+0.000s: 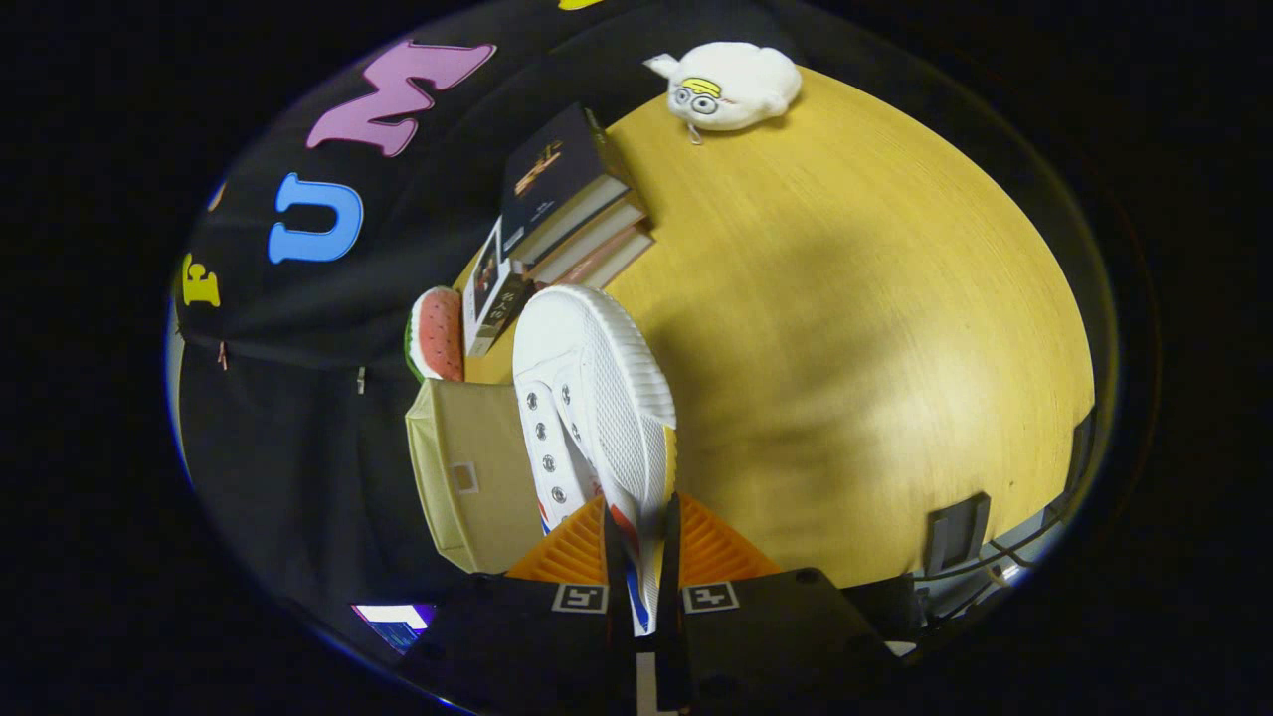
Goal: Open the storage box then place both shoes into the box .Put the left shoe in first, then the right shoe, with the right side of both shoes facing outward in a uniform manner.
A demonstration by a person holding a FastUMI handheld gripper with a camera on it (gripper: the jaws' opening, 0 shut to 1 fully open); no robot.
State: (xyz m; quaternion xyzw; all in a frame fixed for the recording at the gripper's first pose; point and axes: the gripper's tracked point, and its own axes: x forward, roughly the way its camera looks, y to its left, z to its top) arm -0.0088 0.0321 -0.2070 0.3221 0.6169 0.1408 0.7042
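Pinching the heel of a white canvas lace-up shoe (587,408), the gripper (641,557) has both fingers clamped on it, sole turned toward three o'clock, probably for carrying. At nine o'clock, touching the shoe, sits the beige fabric storage box (467,477); stacked books (567,199) lie beyond at eleven o'clock.

A staged recording booth: black cloth wall (298,398) at nine o'clock, wooden table (845,328), stacked books (572,199) at twelve.

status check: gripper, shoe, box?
Gripper shut on white shoe, heel end pinched, sole showing. Beige storage box just beside the shoe. Books and watermelon toy beyond the box.
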